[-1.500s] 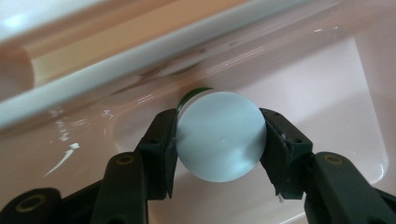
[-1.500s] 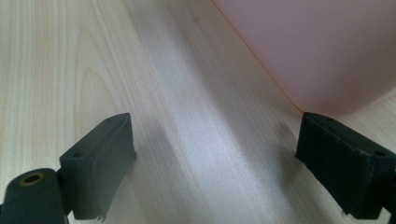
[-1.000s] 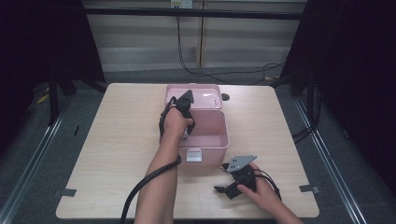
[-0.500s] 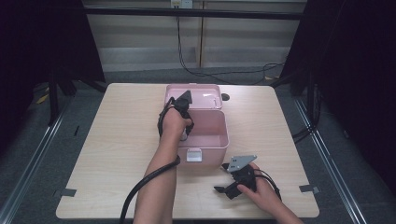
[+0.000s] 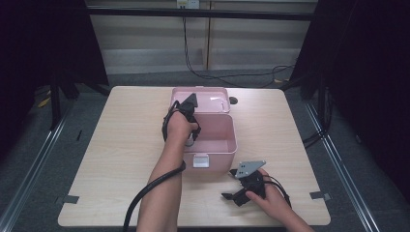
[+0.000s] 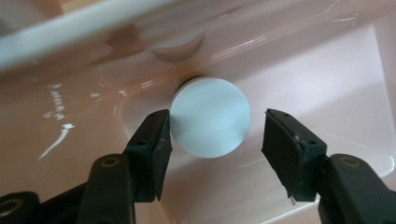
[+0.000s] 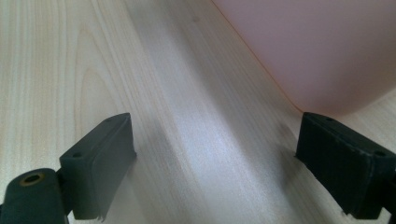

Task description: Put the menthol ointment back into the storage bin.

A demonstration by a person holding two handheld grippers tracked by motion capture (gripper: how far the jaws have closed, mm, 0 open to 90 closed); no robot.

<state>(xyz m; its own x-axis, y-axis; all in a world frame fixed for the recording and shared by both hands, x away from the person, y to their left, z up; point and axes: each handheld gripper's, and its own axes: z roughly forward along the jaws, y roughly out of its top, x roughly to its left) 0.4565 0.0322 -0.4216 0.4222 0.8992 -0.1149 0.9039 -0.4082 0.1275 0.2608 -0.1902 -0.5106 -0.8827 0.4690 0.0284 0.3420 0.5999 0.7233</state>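
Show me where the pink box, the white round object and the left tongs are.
pink box (image 5: 231, 145): high view, right wall.
white round object (image 6: 210, 116): left gripper view, flat top face.
left tongs (image 6: 212, 140): left gripper view, midway between the fingertips.

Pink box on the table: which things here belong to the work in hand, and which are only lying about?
In the work:
- pink box, lid open
- pale round disc inside it
- left claw, just opening, disc between its jaws

Lying about:
- right claw, open, resting on the table
- black cables on the floor behind
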